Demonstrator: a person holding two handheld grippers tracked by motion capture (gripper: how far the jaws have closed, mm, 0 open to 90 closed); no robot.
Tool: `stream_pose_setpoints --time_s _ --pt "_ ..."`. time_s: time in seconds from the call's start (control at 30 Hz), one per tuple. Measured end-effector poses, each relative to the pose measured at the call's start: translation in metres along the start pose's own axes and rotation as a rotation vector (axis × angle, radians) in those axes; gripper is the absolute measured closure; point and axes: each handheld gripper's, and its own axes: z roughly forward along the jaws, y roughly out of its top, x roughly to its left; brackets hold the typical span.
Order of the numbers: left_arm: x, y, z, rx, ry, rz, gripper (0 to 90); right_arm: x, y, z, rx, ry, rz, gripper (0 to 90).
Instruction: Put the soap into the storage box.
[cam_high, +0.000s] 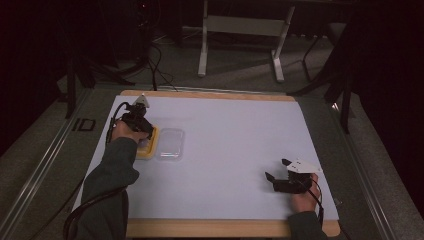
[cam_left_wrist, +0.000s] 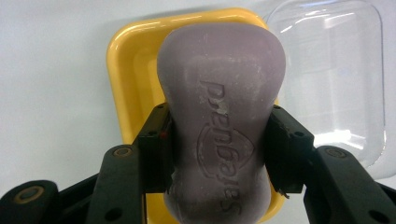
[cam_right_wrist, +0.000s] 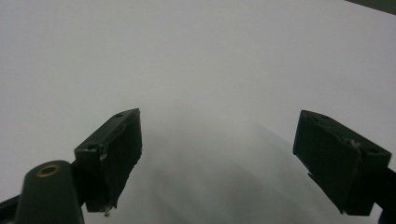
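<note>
1. Presently, the purple soap bar sits pinched at its waist in the left claw, over the yellow soap dish.
2. Clear lid lies just beside the dish on the white worktop.
3. Right claw stands spread, well apart, above bare worktop.

The soap bar is a dull mauve with a logo pressed into its face. Under it the soap dish is bright yellow; beside the dish a lid is clear.
</note>
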Motion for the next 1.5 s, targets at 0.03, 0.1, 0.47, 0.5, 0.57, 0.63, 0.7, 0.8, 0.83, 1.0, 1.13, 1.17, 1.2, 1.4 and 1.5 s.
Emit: stream_pose_setpoints --time_s 0.03,0.1,0.47,0.5,0.57,0.63,0.7,0.8,0.83,1.0,1.13,1.17,1.2,1.4,1.5 --pt "0.0 0.0 0.001 0.002 0.003 -0.001 49.9 0.0 0.0 0.0 0.0 0.0 0.0 15.2" --pt "0.0 0.0 0.002 0.004 0.007 0.001 49.9 0.0 0.0 0.0 0.0 0.0 -0.001 15.2" --pt "0.005 -0.003 0.009 0.015 0.003 -0.022 49.9 0.0 0.0 0.0 0.001 0.0 -0.002 15.2" --pt "0.005 -0.003 0.009 0.015 0.003 -0.022 49.9 0.0 0.0 0.0 0.001 0.0 -0.002 15.2" --pt "0.006 -0.003 0.011 0.016 0.003 -0.025 49.9 0.0 0.0 0.0 0.001 0.0 -0.003 15.2" --pt "0.006 -0.003 0.012 0.018 0.002 -0.026 49.9 0.0 0.0 0.0 0.001 0.0 -0.003 15.2" --pt "0.005 -0.003 0.014 0.02 0.003 -0.025 49.9 0.0 0.0 0.0 0.002 0.0 -0.005 15.2" --pt "0.006 -0.003 0.015 0.022 0.003 -0.027 49.9 0.0 0.0 0.0 0.002 0.0 -0.006 15.2" --pt "0.006 -0.003 0.015 0.021 0.003 -0.027 49.9 0.0 0.0 0.0 0.002 0.0 -0.006 15.2" --pt "0.006 -0.004 0.017 0.018 0.002 -0.026 49.9 0.0 0.0 0.0 0.002 -0.001 -0.007 15.2" --pt "0.006 -0.004 0.019 0.017 0.002 -0.027 49.9 0.0 0.0 0.0 0.002 -0.001 -0.007 15.2" --pt "0.005 -0.004 0.02 0.014 0.004 -0.025 49.9 0.001 0.0 0.0 0.001 -0.001 -0.007 15.2" --pt "0.005 -0.004 0.021 0.015 0.003 -0.024 49.9 0.001 0.0 0.0 0.002 -0.001 -0.007 15.2" --pt "0.004 -0.004 0.024 0.019 -0.002 -0.024 49.9 0.001 0.0 0.0 0.001 -0.001 -0.007 15.2" --pt "0.002 -0.004 0.026 0.025 0.006 -0.022 49.9 0.001 0.0 0.0 0.001 -0.002 -0.007 15.2"
